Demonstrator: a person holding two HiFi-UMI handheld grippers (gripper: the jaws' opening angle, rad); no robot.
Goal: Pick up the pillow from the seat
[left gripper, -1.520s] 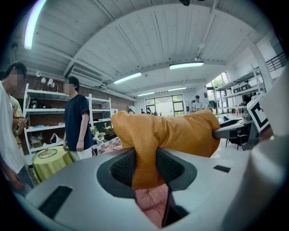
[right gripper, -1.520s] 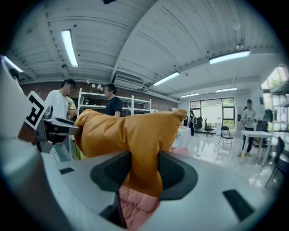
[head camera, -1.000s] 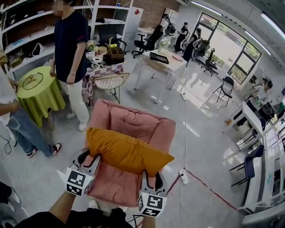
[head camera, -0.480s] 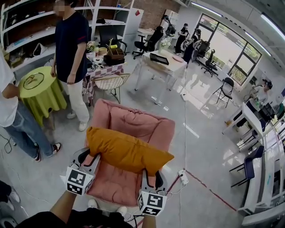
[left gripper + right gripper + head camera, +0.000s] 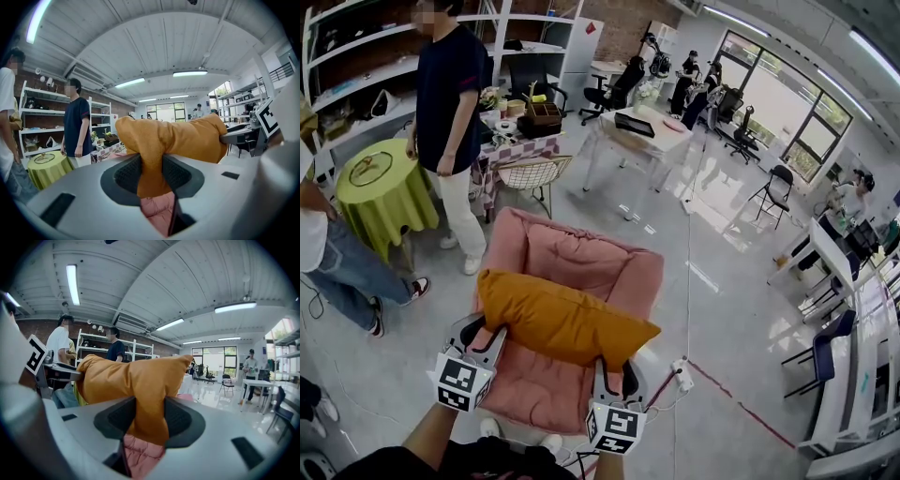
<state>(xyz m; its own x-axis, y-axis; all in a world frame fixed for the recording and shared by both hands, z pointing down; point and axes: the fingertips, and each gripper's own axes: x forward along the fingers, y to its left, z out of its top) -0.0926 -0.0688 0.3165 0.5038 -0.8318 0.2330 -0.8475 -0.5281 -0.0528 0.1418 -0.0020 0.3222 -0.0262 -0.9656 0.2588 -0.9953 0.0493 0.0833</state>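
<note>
Barely shifted since before: pillow [image 5: 562, 319] pinched by left gripper [image 5: 492, 337] and right gripper [image 5: 609, 368], seemingly off seat [image 5: 572, 253], pretty much done.

The person in white shirt and jeans [image 5: 342, 272] at the left edge changes stance: the shoe [image 5: 419, 287] nearer the pink chair [image 5: 581, 262] now sits further back, closer to the green tablecloth [image 5: 384, 192], and less of the shirt shows. The pillow [image 5: 562, 314] and chair lie a touch further left in the head view.
</note>
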